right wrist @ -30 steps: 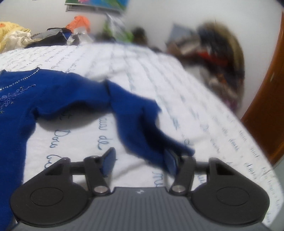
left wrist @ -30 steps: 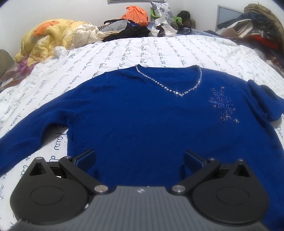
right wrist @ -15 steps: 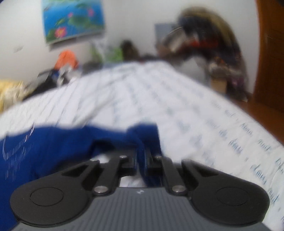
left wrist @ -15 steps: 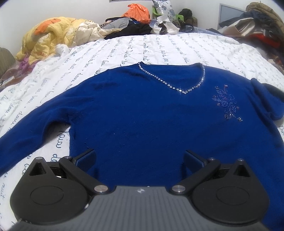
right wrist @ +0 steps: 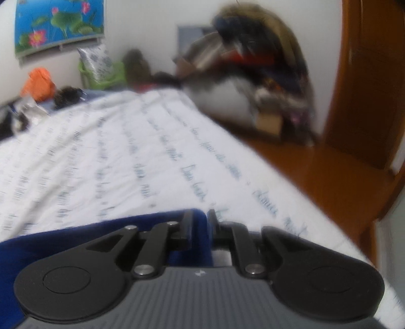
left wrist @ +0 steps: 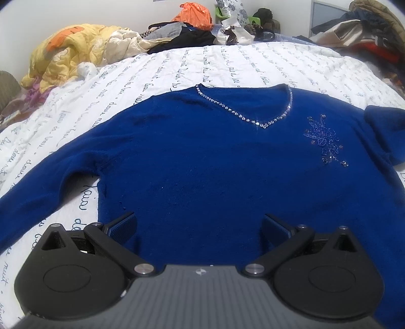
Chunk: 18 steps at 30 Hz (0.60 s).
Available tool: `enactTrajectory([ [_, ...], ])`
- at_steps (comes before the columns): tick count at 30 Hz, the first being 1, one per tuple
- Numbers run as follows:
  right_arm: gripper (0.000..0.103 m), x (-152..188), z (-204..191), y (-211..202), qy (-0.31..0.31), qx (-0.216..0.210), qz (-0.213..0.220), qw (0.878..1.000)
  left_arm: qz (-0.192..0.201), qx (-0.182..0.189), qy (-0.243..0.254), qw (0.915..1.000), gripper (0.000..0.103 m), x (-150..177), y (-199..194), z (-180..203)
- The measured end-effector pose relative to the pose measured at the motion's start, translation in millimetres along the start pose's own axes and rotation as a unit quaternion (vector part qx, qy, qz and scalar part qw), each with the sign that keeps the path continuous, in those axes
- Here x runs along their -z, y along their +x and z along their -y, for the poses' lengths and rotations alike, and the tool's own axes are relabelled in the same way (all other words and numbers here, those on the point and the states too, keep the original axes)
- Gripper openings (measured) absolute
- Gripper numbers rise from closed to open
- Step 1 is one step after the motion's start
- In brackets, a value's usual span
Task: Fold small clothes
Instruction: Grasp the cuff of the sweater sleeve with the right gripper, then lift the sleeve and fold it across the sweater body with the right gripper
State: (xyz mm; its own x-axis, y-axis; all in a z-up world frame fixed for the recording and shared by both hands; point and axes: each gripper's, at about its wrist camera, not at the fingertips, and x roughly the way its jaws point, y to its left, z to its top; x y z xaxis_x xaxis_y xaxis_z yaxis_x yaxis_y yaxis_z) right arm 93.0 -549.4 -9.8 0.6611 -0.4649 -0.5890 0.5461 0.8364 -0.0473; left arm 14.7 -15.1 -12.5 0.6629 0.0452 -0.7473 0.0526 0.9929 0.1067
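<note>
A: Progress check. Blue sweater (left wrist: 215, 162) lies flat, front up, on the bed's white script-printed sheet (left wrist: 227, 65), body unfolded. Left-hand sleeve (left wrist: 38, 187) runs out toward 8 o'clock, untouched. The other sleeve (left wrist: 384, 131) bunches at 3 o'clock in the left wrist view.

B: So barely begun?

A: My reading, yes: one sleeve in hand at most, the body and the other sleeve left to fold.

B: Grippers?

A: Left gripper (left wrist: 200, 225) hangs over the hem at 6 o'clock, jaws spread wide, nothing between them. Right gripper (right wrist: 206, 222) has blue knit (right wrist: 200, 240) between nearly closed jaws; they are opening, yet the pads look pressed on the cloth.

B: Room?

A: Wooden floor (right wrist: 329, 177) and door (right wrist: 374, 76) at 3 o'clock in the right view, lotus poster (right wrist: 58, 22) at 11. Clothes pile (left wrist: 367, 33) at 1 o'clock, yellow quilt (left wrist: 68, 53) at 10, orange bag (left wrist: 193, 14) at 12.
</note>
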Motion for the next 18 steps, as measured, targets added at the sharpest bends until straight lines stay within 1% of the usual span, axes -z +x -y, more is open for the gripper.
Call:
enactTrajectory([
  [2, 0.037, -0.7, -7.5, 8.1, -0.031, 0.062, 0.007, 0.998, 0.001, -0.001, 0.001, 1.0, 0.103, -0.1, -0.5, -0.3],
  [3, 0.042, -1.0, -10.1, 10.4, -0.046, 0.1, 0.013, 0.994, 0.001, -0.002, 0.001, 1.0, 0.103, -0.2, -0.7, -0.6],
  [4, 0.045, -1.4, -11.5, 11.1, -0.056, 0.147, 0.022, 0.987, 0.001, -0.003, 0.0, 1.0, 0.103, -0.3, -0.6, -0.6],
  [5, 0.055, -2.4, -7.4, 9.0, -0.05, 0.179, 0.03, 0.982, 0.0, -0.003, -0.002, 1.0, 0.103, -0.5, 0.0, -1.4],
  [6, 0.067, -3.0, -1.8, 5.1, -0.031, 0.193, 0.038, 0.98, -0.001, -0.002, -0.004, 1.0, 0.103, -0.7, 0.8, -1.9],
  [7, 0.07, -3.3, 6.3, -1.1, -0.002, 0.191, 0.046, 0.981, -0.002, -0.001, -0.005, 1.0, 0.103, -1.0, 1.5, -2.3],
  [9, 0.071, -1.2, 30.8, -15.1, 0.08, 0.144, 0.054, 0.985, -0.003, 0.002, -0.006, 1.0, 0.103, -1.2, 2.4, -1.8],
  [11, 0.071, 5.6, 53.3, -19.2, 0.155, 0.075, 0.037, 0.984, -0.002, 0.004, -0.004, 1.0, 0.103, -1.1, 1.9, 0.1],
  [12, 0.071, 10.8, 64.4, -17.7, 0.194, 0.04, 0.023, 0.98, -0.002, 0.006, -0.001, 1.0, 0.103, -0.9, 1.5, 1.3],
  [14, 0.071, 24.0, 84.1, -6.8, 0.272, -0.028, -0.014, 0.962, 0.0, 0.006, 0.005, 1.0, 0.103, -0.8, 0.9, 4.3],
  [16, 0.071, 34.7, 94.0, 5.5, 0.317, -0.084, -0.034, 0.944, 0.001, 0.005, 0.011, 0.9999, 0.103, -0.5, 0.8, 6.6],
  [17, 0.071, 39.3, 96.4, 11.6, 0.333, -0.104, -0.04, 0.936, 0.0, 0.003, 0.013, 0.9999, 0.103, -0.7, 0.9, 7.5],
  [18, 0.072, 41.9, 95.8, 15.6, 0.34, -0.114, -0.043, 0.933, 0.0, 0.001, 0.014, 0.9999, 0.103, -0.8, 0.9, 7.7],
])
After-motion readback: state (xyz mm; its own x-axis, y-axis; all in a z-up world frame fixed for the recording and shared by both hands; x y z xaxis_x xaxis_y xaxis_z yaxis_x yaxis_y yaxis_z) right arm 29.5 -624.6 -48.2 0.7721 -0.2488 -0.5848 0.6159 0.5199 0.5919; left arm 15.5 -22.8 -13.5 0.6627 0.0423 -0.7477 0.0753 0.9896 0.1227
